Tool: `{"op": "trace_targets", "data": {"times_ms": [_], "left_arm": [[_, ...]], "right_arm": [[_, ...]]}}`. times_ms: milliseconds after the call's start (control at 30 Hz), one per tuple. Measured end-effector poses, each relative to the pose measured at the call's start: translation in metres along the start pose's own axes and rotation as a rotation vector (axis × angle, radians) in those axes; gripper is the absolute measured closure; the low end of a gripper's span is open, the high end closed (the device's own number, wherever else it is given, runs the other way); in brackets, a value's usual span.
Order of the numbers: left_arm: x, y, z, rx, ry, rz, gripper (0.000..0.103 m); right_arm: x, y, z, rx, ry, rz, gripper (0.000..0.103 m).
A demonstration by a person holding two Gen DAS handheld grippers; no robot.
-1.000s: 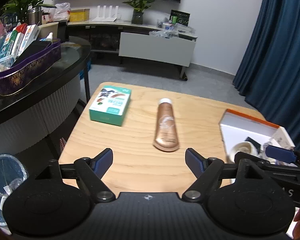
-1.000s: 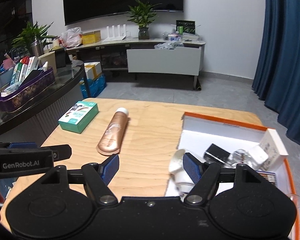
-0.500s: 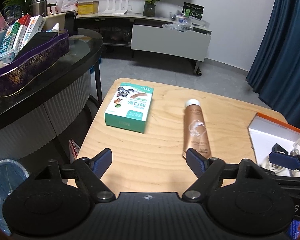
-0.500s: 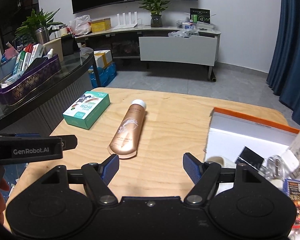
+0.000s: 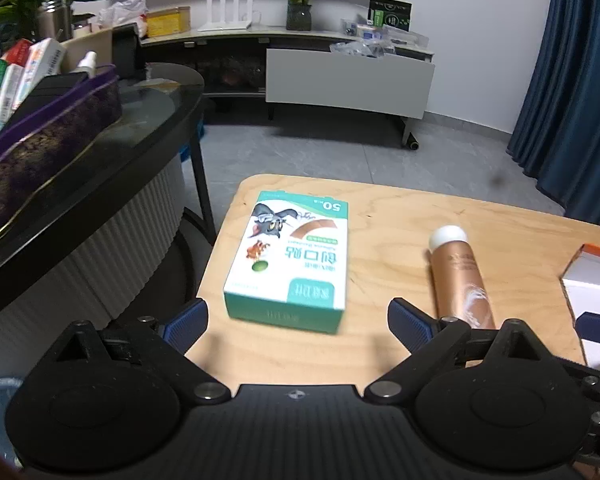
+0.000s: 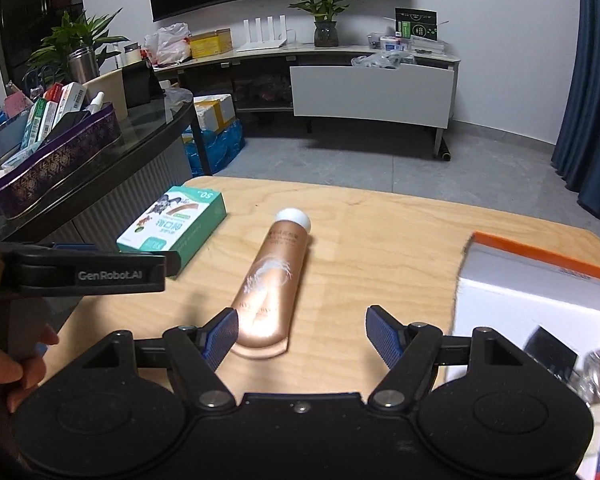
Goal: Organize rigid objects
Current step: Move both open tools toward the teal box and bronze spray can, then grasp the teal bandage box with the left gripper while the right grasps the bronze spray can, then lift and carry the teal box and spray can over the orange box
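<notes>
Bandage box (image 5: 290,268) sits dead ahead between the wide-spread left gripper (image 5: 298,320), long axis pointing away; right gripper (image 6: 300,334), also spread, faces the tube (image 6: 274,284).

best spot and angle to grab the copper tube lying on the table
Grip the copper tube across its round middle, from above. It lies flat on the wooden table, white cap pointing away, flat crimped end nearest the open right tool, which probably already spans its width.

White box (image 5: 596,292) edge-cropped; contents blurred
</notes>
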State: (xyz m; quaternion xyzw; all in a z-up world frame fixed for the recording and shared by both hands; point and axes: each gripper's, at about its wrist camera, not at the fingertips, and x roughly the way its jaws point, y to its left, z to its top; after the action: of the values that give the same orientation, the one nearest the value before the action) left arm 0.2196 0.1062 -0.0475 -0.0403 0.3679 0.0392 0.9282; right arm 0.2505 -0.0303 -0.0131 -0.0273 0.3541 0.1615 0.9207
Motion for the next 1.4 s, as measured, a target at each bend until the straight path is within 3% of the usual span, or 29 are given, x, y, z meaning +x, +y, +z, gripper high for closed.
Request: {"op": "trace_targets", "data": {"times_ms": [433, 533, 667, 733, 767, 800, 1033, 1400], "left_arm": [[0.040, 0.002, 0.018, 0.037, 0.017, -0.023, 0.004], [0.047, 0.004, 0.016, 0.045, 0.021, -0.009, 0.008], [0.045, 0.003, 0.015, 0.075, -0.028, 0.006, 0.031], [0.043, 0.002, 0.014, 0.071, -0.035, 0.013, 0.031], [0.042, 0.001, 0.013, 0.067, -0.036, 0.017, 0.031], [0.041, 0.000, 0.013, 0.060, -0.035, 0.018, 0.031], [0.016, 0.000, 0.009, 0.006, -0.049, 0.016, 0.031], [-0.061, -0.022, -0.003, -0.005, -0.132, -0.003, 0.031]], "right_arm": [[0.064, 0.009, 0.025, 0.043, 0.027, -0.007, 0.019], [0.078, 0.008, 0.028, 0.062, 0.039, 0.002, 0.019], [0.089, 0.011, 0.027, 0.053, 0.015, -0.014, 0.018], [0.091, 0.016, 0.026, 0.027, 0.002, -0.041, 0.029], [0.090, 0.020, 0.025, 0.002, -0.010, -0.046, 0.050], [0.089, 0.023, 0.024, -0.009, -0.019, -0.045, 0.056], [0.073, 0.021, 0.020, 0.028, -0.045, -0.011, 0.057], [-0.017, 0.016, 0.011, 0.005, -0.161, -0.007, 0.058]]}}
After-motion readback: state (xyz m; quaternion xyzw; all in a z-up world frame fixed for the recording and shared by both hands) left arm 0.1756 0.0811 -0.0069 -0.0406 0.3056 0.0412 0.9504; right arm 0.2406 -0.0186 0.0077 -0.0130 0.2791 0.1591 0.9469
